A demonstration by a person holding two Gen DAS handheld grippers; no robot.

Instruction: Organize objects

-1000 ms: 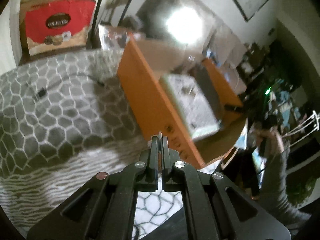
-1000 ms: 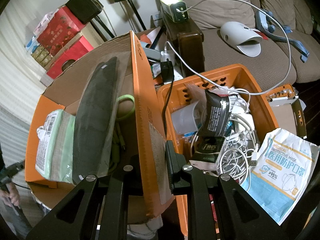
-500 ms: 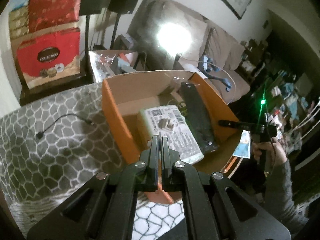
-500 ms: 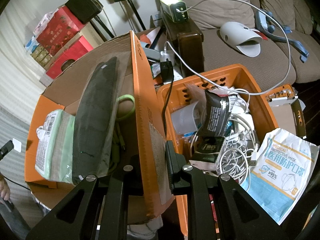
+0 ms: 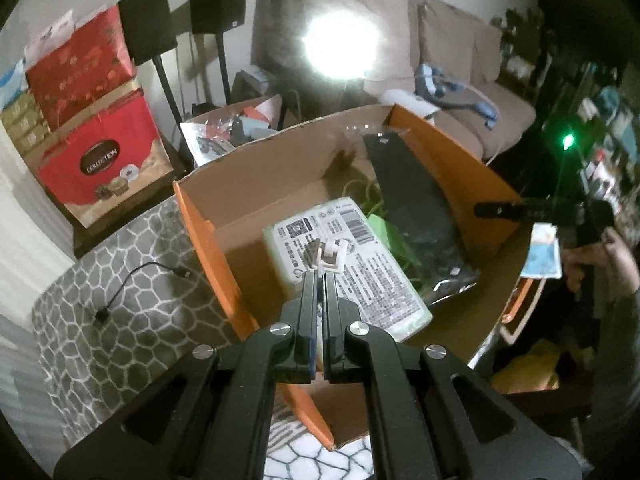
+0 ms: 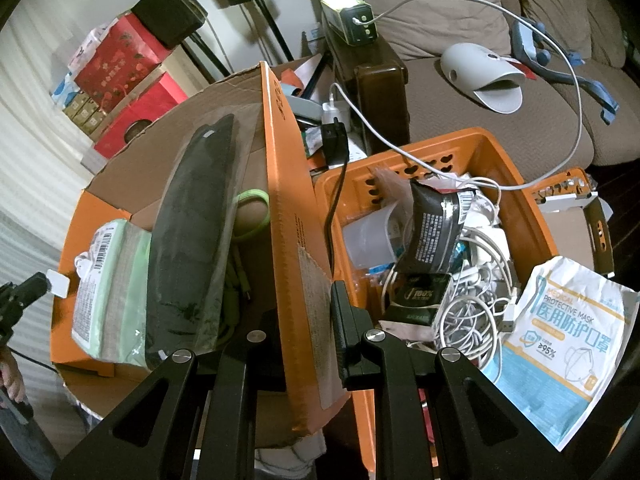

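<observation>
My left gripper (image 5: pixel 319 276) is shut on a small white plastic piece (image 5: pixel 332 258) and hovers over the open orange cardboard box (image 5: pixel 208 240). Below it in the box lie a pale green pack with a barcode label (image 5: pixel 360 276), a long black pouch (image 5: pixel 416 208) and a green cable (image 5: pixel 360 190). My right gripper (image 6: pixel 304 304) is shut on the box's right wall (image 6: pixel 292 240); one finger (image 6: pixel 340 316) shows outside the wall, the other is hidden inside. The left gripper (image 6: pixel 24 292) with the white piece (image 6: pixel 58 283) appears at the box's left edge.
An orange plastic basket (image 6: pixel 532 208) right of the box holds white cables (image 6: pixel 472 304), a black pouch (image 6: pixel 436 232) and a clear cup. A mask pack (image 6: pixel 560 344) leans on it. A sofa (image 6: pixel 480 132), a lamp (image 6: pixel 348 12), red gift boxes (image 5: pixel 104 160) and a patterned rug with a black cable (image 5: pixel 132 280) surround them.
My left gripper has swung from beside the box, over the rug, to above its open top, rising slightly and rolling. The right gripper has stayed put on the box wall.
</observation>
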